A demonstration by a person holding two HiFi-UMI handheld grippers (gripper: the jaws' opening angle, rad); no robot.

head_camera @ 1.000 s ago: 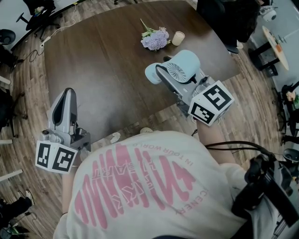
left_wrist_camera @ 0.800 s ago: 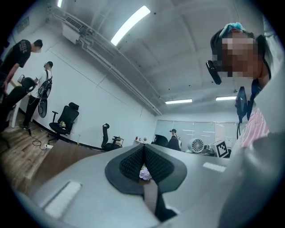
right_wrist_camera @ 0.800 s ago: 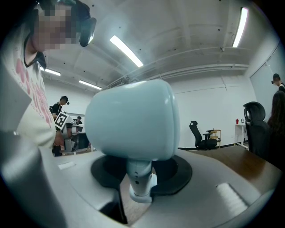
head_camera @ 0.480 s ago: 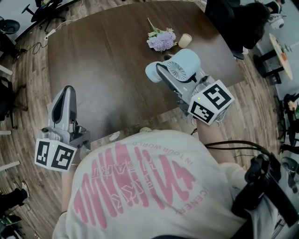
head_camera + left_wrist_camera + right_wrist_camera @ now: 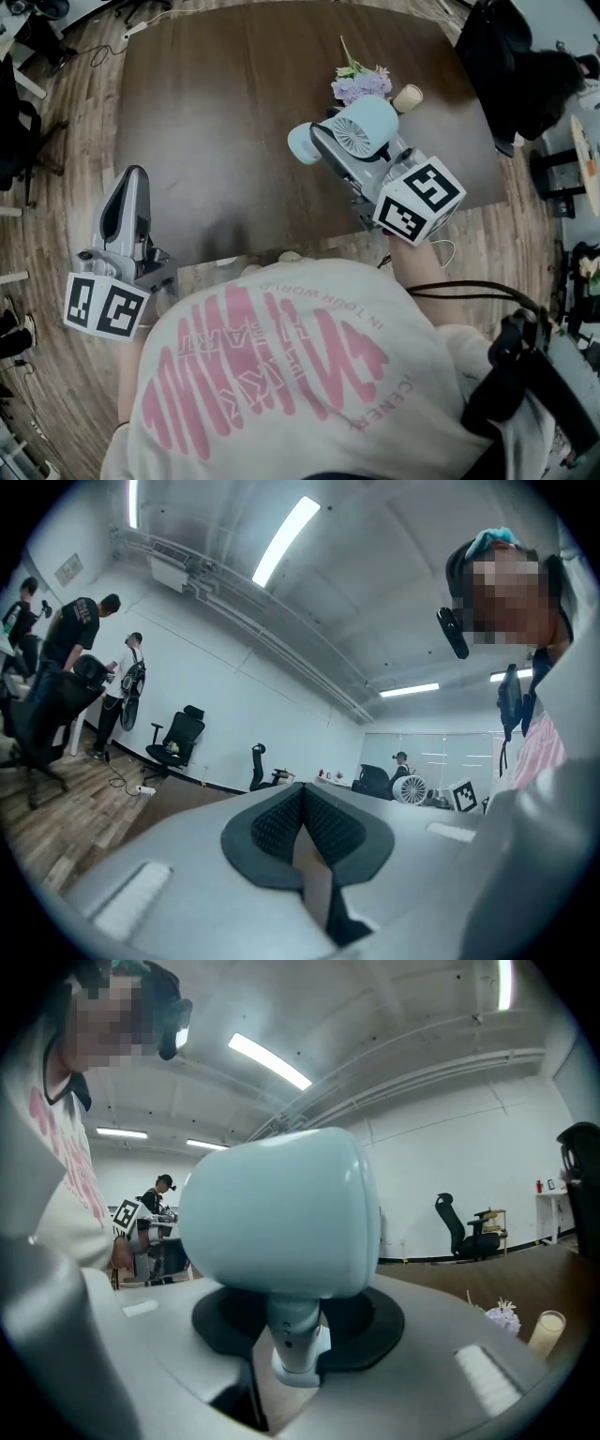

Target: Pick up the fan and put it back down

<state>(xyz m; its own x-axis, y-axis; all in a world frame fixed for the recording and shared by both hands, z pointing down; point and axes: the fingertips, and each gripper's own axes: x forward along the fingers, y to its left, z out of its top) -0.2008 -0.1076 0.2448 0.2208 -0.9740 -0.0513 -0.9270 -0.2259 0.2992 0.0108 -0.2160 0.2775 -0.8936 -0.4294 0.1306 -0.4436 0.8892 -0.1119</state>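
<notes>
The pale blue fan (image 5: 364, 129) hangs over the dark wooden table (image 5: 216, 112), and my right gripper (image 5: 323, 142) is shut on the thin stem between its round head and its base (image 5: 300, 145). In the right gripper view the fan's head (image 5: 281, 1213) fills the middle and both pads clamp the stem, the right gripper (image 5: 295, 1340) pointing roughly level. My left gripper (image 5: 134, 178) sits near the table's front left corner, with its jaws together and nothing in them. The left gripper view shows the left gripper (image 5: 302, 803) with its ribbed pads meeting.
A bunch of purple flowers (image 5: 361, 86) and a small beige cup (image 5: 407, 97) lie on the table just beyond the fan. A chair draped in black (image 5: 511, 66) stands at the table's far right. Office chairs and people are around the room (image 5: 70, 649).
My right gripper has carried the fan leftward to just in front of the flowers and slightly lower. The left gripper has shifted a little. The head view has swung.
</notes>
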